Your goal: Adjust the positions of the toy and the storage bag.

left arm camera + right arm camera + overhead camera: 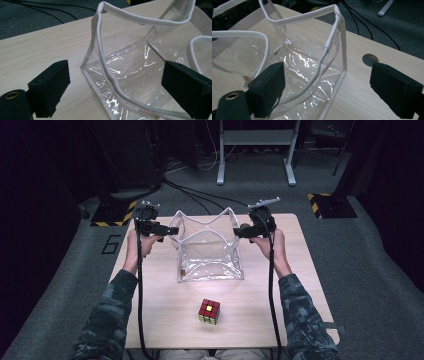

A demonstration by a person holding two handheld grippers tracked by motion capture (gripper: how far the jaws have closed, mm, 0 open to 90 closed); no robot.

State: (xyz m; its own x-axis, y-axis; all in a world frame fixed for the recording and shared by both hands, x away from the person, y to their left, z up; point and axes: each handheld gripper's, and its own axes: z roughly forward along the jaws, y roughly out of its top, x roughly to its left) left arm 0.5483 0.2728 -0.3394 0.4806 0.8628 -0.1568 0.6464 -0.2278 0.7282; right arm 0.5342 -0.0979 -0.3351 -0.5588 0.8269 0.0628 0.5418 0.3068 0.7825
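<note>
Jaws of left gripper (172, 231) and right gripper (236, 233) wide apart, gripping nothing, just beside the side edges of the clear pouch (207, 251). Pouch standing mid-table with mouth spread, probably to receive the puzzle cube (209, 311) nearby.

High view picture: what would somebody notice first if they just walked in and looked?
First, the see-through bag with white edging, standing open in the middle of the wooden table. The left tongs and the right tongs, each in a hand, sit open at its two sides, not gripping it. Next, the bright puzzle cube, alone near the person's edge of the table.
</note>
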